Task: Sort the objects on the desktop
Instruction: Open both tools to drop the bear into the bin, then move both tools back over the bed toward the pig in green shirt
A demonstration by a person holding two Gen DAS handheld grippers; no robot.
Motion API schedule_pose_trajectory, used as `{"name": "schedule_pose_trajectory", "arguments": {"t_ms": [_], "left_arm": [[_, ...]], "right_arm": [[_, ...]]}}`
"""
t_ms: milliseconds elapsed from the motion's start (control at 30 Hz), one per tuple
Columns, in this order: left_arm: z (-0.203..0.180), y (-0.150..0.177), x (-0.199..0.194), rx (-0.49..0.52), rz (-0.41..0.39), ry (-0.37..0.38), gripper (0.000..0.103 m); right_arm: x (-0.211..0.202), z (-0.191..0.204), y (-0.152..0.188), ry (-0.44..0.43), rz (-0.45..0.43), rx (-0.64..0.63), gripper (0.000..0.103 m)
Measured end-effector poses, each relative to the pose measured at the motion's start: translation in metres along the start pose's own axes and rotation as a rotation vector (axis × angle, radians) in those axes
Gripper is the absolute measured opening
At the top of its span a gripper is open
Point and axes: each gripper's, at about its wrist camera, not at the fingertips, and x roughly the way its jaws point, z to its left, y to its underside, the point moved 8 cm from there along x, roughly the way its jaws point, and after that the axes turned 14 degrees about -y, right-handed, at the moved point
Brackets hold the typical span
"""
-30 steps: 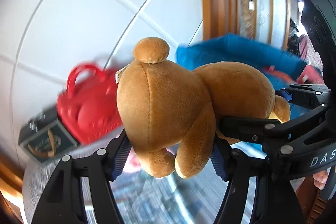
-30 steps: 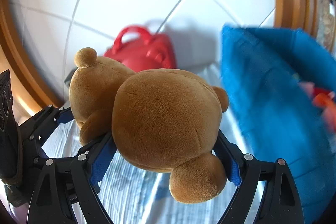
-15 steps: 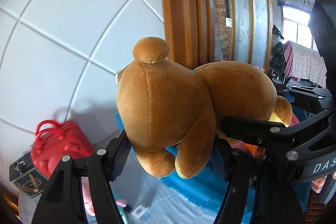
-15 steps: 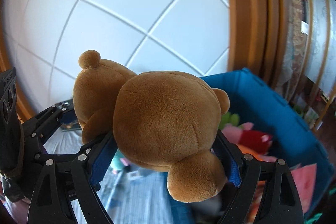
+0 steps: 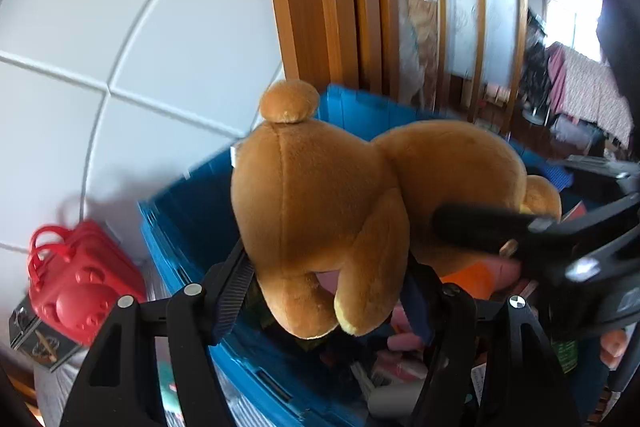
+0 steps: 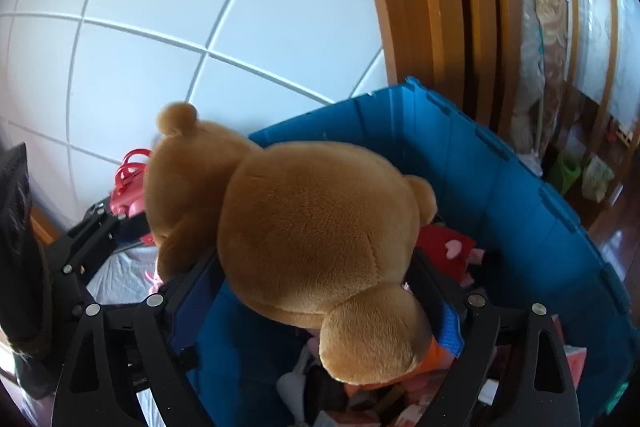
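A brown plush teddy bear (image 5: 320,219) is held by both grippers above an open blue storage bin (image 5: 192,211). My left gripper (image 5: 328,291) is shut on the bear's body. My right gripper (image 6: 316,287) is shut on the bear's head (image 6: 312,239). The bin (image 6: 500,195) holds several toys, among them a red plush with a pink heart (image 6: 448,247) and something orange (image 5: 468,277). The right gripper's frame (image 5: 560,247) shows at the right of the left wrist view. The left gripper's frame (image 6: 88,239) shows at the left of the right wrist view.
A red plastic toy handbag (image 5: 76,283) stands left of the bin on a grey tablecloth, above a small dark box (image 5: 36,343). A white panelled wall (image 6: 160,27) is behind. A wooden door frame (image 6: 420,7) and a room with furniture lie to the right.
Both grippers have carried the bear to the right, from near the red handbag to over the blue bin, and now look down into it. The grip on the bear is unchanged.
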Motion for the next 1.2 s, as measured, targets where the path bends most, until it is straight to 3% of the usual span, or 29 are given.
{"name": "schedule_pose_trajectory", "arguments": {"t_ms": [67, 133, 400, 633, 1000, 1200], "left_arm": [[-0.007, 0.008, 0.009, 0.023, 0.045, -0.002, 0.067], [-0.012, 0.011, 0.012, 0.041, 0.041, -0.034, 0.067], [-0.013, 0.028, 0.012, 0.046, 0.076, -0.067, 0.072], [-0.009, 0.038, 0.013, 0.034, 0.099, -0.072, 0.072], [0.005, 0.044, -0.012, -0.014, 0.072, -0.071, 0.080], [0.023, 0.048, -0.041, -0.035, 0.005, -0.098, 0.080]], "right_arm": [[-0.001, -0.004, 0.002, 0.002, -0.003, 0.006, 0.097], [0.000, -0.005, 0.006, 0.038, 0.014, 0.003, 0.102], [0.009, -0.034, 0.018, 0.112, 0.048, 0.042, 0.103], [0.005, -0.027, 0.021, 0.143, 0.054, 0.031, 0.103], [-0.006, -0.019, 0.031, 0.201, 0.077, 0.022, 0.103], [-0.019, 0.000, 0.037, 0.161, 0.060, 0.010, 0.103]]}}
